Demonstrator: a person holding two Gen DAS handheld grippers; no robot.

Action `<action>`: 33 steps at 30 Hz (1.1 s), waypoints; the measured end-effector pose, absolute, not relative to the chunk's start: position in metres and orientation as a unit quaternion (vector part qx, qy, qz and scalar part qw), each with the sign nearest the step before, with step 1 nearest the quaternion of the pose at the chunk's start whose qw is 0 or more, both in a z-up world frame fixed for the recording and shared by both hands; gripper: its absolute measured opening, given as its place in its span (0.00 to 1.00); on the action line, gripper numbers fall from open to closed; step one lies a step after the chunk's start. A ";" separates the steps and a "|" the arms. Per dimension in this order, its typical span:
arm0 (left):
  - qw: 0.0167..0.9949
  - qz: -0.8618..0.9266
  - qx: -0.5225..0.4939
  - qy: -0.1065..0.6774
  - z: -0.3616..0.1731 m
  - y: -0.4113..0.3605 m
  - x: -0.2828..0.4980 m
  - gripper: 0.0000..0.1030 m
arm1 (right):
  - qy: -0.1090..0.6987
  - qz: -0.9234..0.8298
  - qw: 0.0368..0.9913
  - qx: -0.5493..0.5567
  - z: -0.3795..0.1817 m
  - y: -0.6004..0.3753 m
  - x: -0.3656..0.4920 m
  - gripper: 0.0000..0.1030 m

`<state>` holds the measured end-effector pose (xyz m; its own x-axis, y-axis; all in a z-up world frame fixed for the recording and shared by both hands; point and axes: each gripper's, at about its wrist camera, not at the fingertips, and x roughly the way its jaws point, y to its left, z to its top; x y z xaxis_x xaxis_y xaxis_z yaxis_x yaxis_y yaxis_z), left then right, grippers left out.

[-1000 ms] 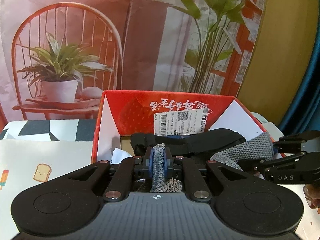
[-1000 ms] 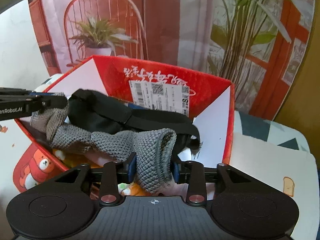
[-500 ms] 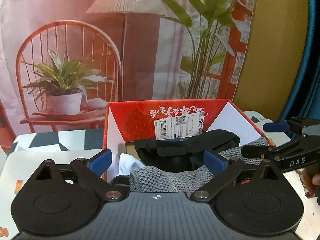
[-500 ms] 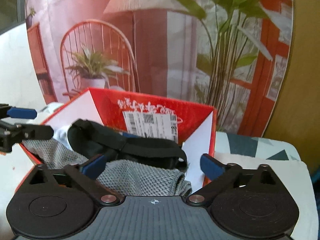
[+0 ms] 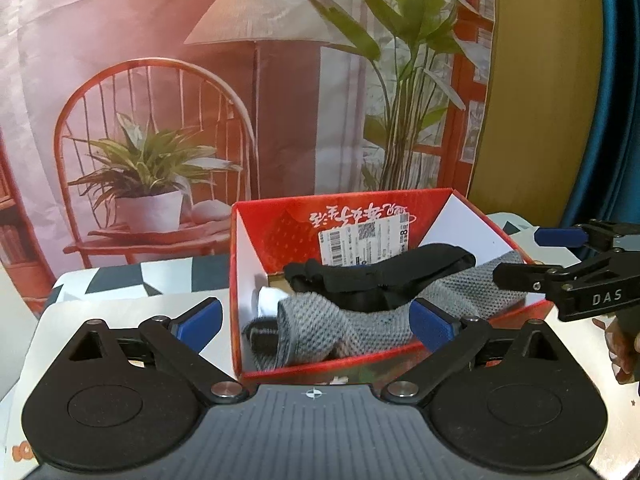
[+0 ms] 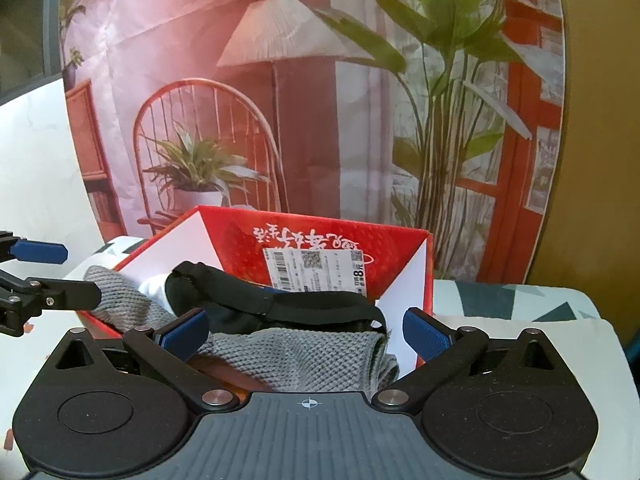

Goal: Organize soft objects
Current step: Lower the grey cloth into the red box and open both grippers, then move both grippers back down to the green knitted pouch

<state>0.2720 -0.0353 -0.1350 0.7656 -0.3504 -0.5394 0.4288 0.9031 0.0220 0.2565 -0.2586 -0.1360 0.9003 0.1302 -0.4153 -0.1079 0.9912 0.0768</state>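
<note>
A red box (image 5: 440,356) on the bench (image 5: 120,312), top open, white on the inside walls. On the far inside wall, a white label (image 5: 366,244) with a bar code.

In the box: a long grey knitted cloth (image 5: 360,320), lying from the near left corner across to the right wall, its right end up on the rim. On top of that, a black strap thing (image 5: 380,276), stretched left to right. In the left part, a bit of something white (image 5: 267,303) peeking out behind the grey cloth. Near the left wall, a small dark and grey striped piece (image 5: 262,332); hard to tell what.

Left gripper (image 5: 316,320) just in front of the near wall of the box, blue fingers (image 5: 199,320) spread wide, just opened up, nothing held, grey cloth seen between them but not touched.

Right gripper (image 6: 308,334) at the right side of the box, blue fingers (image 6: 426,336) spread wide too, just opened, holding nothing, the end of the grey cloth (image 6: 296,356) lying loose below and between them. In the left view, right gripper (image 5: 560,256) off to the right of the box, a bit of a hand (image 5: 622,344) behind it.

Behind the bench, a big picture cloth (image 5: 200,80) with a red chair, a lamp and green plants.
</note>
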 end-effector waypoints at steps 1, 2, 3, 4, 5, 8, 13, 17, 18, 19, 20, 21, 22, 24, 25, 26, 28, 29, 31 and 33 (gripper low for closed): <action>0.937 -0.207 0.072 0.273 -0.136 -0.034 0.270 0.98 | 0.211 0.061 0.975 0.026 -0.137 -0.257 0.252 1.00; 0.937 -0.206 0.070 0.275 -0.137 -0.032 0.267 0.98 | 0.207 0.060 0.976 0.026 -0.137 -0.256 0.249 1.00; 0.936 -0.205 0.068 0.276 -0.138 -0.030 0.264 0.98 | 0.203 0.059 0.977 0.025 -0.137 -0.255 0.245 1.00; 0.936 -0.205 0.066 0.277 -0.139 -0.028 0.262 0.98 | 0.199 0.059 0.978 0.023 -0.137 -0.254 0.242 1.00; 0.936 -0.205 0.065 0.278 -0.140 -0.026 0.258 0.98 | 0.196 0.059 0.979 0.021 -0.138 -0.252 0.237 1.00; 0.936 -0.199 0.062 0.283 -0.146 -0.021 0.249 0.98 | 0.187 0.060 0.980 0.020 -0.139 -0.248 0.226 1.00; 0.935 -0.192 0.053 0.294 -0.157 -0.014 0.235 0.98 | 0.182 0.058 0.981 0.025 -0.146 -0.243 0.209 1.00; 0.934 -0.186 0.048 0.303 -0.167 -0.008 0.222 0.98 | 0.176 0.055 0.982 0.035 -0.153 -0.242 0.196 1.00; 0.933 -0.184 0.046 0.305 -0.169 -0.006 0.218 0.98 | 0.174 0.054 0.983 0.037 -0.155 -0.242 0.192 1.00; 0.933 -0.184 0.044 0.307 -0.171 -0.004 0.216 0.98 | 0.172 0.055 0.983 0.039 -0.156 -0.242 0.189 1.00; 0.932 -0.184 0.041 0.309 -0.173 -0.002 0.213 0.98 | 0.171 0.056 0.983 0.041 -0.158 -0.242 0.185 1.00; 0.932 -0.183 0.038 0.312 -0.175 0.000 0.210 0.98 | 0.169 0.057 0.983 0.043 -0.160 -0.242 0.181 1.00; 0.931 -0.182 0.034 0.315 -0.178 0.001 0.208 0.98 | 0.168 0.056 0.983 0.044 -0.161 -0.242 0.178 1.00; 0.928 -0.182 0.027 0.324 -0.183 0.004 0.204 0.98 | 0.169 0.056 0.983 0.047 -0.166 -0.241 0.173 1.00; 0.927 -0.182 0.025 0.328 -0.185 0.005 0.203 0.98 | 0.170 0.055 0.983 0.047 -0.169 -0.241 0.171 1.00; 0.925 -0.182 0.023 0.331 -0.188 0.005 0.201 0.98 | 0.172 0.055 0.983 0.047 -0.172 -0.240 0.168 1.00; 0.923 -0.183 0.019 0.339 -0.194 0.006 0.195 0.98 | 0.181 0.057 0.981 0.049 -0.179 -0.239 0.165 1.00; 0.922 -0.184 0.016 0.342 -0.197 0.007 0.193 0.98 | 0.187 0.058 0.979 0.050 -0.183 -0.237 0.164 1.00; 0.918 -0.188 0.010 0.350 -0.204 0.006 0.188 0.97 | 0.199 0.062 0.977 0.054 -0.190 -0.235 0.161 1.00; 0.913 -0.194 0.007 0.358 -0.211 0.005 0.182 0.97 | 0.211 0.070 0.974 0.054 -0.198 -0.232 0.158 1.00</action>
<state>0.1818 0.0051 -0.2107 0.6690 -0.3495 -0.6560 0.3595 0.9246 -0.1260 0.1583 -0.2317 -0.1984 0.9014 0.1588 -0.4028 -0.1132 0.9844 0.1348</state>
